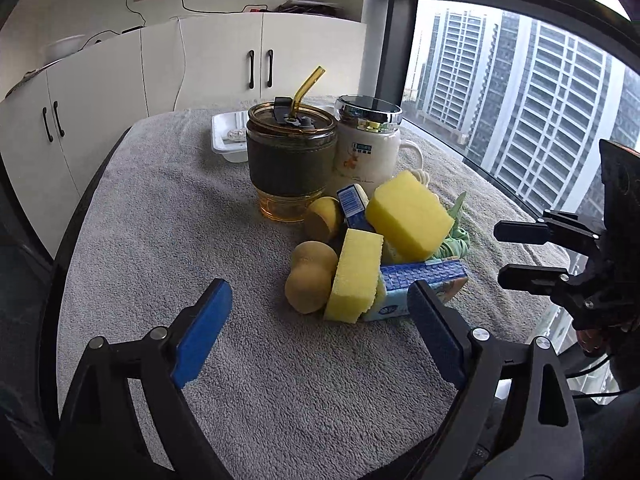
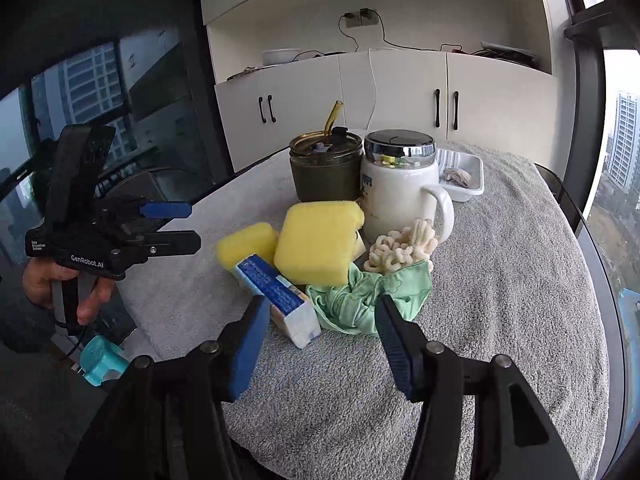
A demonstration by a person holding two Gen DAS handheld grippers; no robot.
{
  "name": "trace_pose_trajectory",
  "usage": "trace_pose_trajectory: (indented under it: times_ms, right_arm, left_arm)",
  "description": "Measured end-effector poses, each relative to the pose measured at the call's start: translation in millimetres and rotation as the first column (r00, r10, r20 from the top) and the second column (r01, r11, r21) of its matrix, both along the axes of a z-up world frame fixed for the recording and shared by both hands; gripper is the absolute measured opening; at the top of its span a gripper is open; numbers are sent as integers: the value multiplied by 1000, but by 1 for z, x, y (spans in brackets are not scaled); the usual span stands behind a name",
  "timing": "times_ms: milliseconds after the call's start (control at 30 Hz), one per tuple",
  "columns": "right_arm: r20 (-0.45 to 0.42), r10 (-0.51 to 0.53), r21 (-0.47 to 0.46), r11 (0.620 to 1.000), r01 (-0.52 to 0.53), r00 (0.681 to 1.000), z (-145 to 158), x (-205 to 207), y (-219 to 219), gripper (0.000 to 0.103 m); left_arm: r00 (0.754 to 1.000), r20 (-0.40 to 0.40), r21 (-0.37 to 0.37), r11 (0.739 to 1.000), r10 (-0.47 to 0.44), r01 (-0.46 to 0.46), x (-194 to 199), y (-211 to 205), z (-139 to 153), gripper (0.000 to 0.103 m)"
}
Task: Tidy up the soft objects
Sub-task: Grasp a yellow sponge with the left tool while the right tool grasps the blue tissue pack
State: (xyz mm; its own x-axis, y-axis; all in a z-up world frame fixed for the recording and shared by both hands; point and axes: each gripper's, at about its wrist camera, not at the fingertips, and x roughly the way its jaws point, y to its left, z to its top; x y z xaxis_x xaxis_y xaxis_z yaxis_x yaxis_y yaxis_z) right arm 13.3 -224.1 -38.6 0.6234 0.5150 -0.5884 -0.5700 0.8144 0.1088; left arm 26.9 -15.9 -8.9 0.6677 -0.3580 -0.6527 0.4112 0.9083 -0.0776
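L gripper [image 1: 320, 340] nearest lens: blue pads spread wide, nothing between, aimed at pile at 12 o'clock. R gripper [image 2: 320, 344] about half open, empty, green scrunchie [image 2: 360, 300] just past tips. Both look poised for first pick; nothing sorted yet. Soft stuff heaped mid-table on grey fleecy cover [image 1: 160, 240]: porous yellow sponges [image 1: 408, 216], smooth tan foam peanut shape [image 1: 310, 280], crinkly blue tissue pack [image 1: 424, 280], cream knobbly scrunchie [image 2: 404, 248] at 1 o'clock. Hard amber tumbler [image 1: 290, 160] and mug [image 1: 366, 152] behind.

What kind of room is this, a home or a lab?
Probably a high-rise flat: white cabinets with wall sockets, a big window facing tower blocks, and a towel-covered table holding a mug and sponges.
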Motion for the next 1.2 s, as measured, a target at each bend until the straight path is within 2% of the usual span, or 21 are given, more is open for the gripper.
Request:
trace_pose_trajectory:
  times_ms: [133, 267, 400, 433, 500, 600, 933, 1100, 1133, 1200]
  right_arm:
    - [-5, 34, -12, 999, -34, 999, -12, 4, 13, 58]
    - [-41, 29, -22, 999, -30, 999, -27, 16, 14, 58]
    - [-44, 54, -23, 998, -55, 998, -32, 18, 16, 57]
    - [-41, 61, -25, 998, -62, 997, -32, 19, 17, 57]
    - [-34, 70, -32, 997, -71, 997, -33, 19, 18, 53]
    - [-18, 88, -31, 996, -89, 996, -30, 17, 20, 49]
    - [11, 151, -121, 981, -149, 988, -31, 18, 30, 49]
    - [11, 196, -137, 972, -193, 980, -31, 23, 35, 49]
    - [14, 215, -138, 968, -211, 977, -32, 23, 37, 48]
    - [9, 243, -143, 960, -239, 970, -33, 23, 42, 35]
  left_arm:
    - [996, 54, 42, 996, -77, 75, -1, -21, -5, 90]
    - [988, 26, 58, 987, -152, 150, 11, -30, -16, 90]
    - [982, 14, 24, 982, -187, 186, 18, -27, -17, 88]
    - [982, 11, 22, 982, -190, 189, 20, -26, -17, 85]
    - [981, -2, 23, 981, -194, 194, 22, -24, -18, 71]
    - [977, -3, 18, 977, -214, 214, 20, -23, -18, 62]
    - [964, -36, 41, 964, -263, 264, 24, -23, -17, 63]
    - [938, -35, 31, 937, -346, 347, 19, -24, -13, 62]
    - [938, -38, 38, 937, -344, 346, 19, -25, -14, 62]
    - [942, -49, 42, 942, -331, 333, 22, -23, -18, 62]
